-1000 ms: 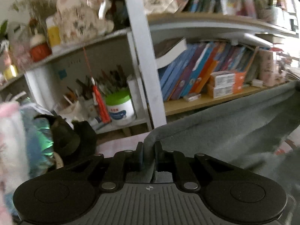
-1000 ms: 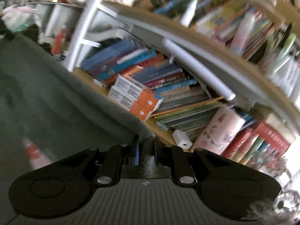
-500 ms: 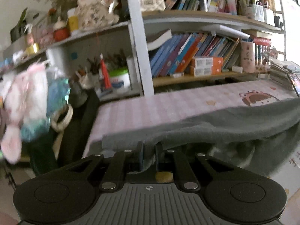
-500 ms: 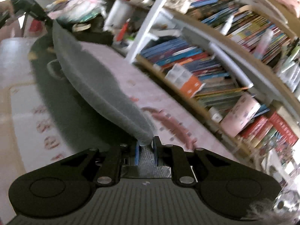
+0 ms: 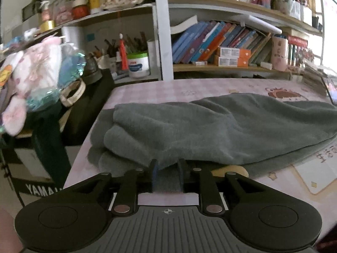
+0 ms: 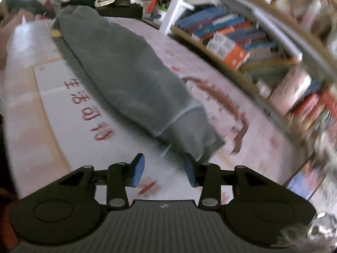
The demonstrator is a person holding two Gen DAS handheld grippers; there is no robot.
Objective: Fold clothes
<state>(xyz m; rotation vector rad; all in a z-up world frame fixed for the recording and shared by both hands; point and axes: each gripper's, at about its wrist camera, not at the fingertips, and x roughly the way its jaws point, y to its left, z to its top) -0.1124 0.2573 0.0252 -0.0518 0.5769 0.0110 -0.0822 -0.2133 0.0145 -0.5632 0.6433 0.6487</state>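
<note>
Grey garment (image 5: 221,126) lay in a long folded bundle on the pink table (image 5: 147,88), its length running parallel to the bookshelf (image 5: 221,46) behind the table. Left gripper (image 5: 167,168) sat low at the near end of the garment, its fingers partly closed with a fold of grey cloth between them; the cloth filled the gap, so it read as clamped on the garment. Right gripper (image 6: 163,168) hovered at the opposite end of the garment (image 6: 126,73), fingers spread wide, blue pads (image 6: 138,171) bare, nothing between them; the right-hand fingertip was just beside the hemmed end of the cloth, contact uncertain. Red printed characters (image 6: 90,107) on the table (image 6: 52,84) ran alongside the garment, on the side away from the bookshelf (image 6: 242,42). A white tub with a green lid (image 5: 138,64) stood on a lower shelf beyond the table's far edge. Right view was motion-blurred toward the shelf side.
</note>
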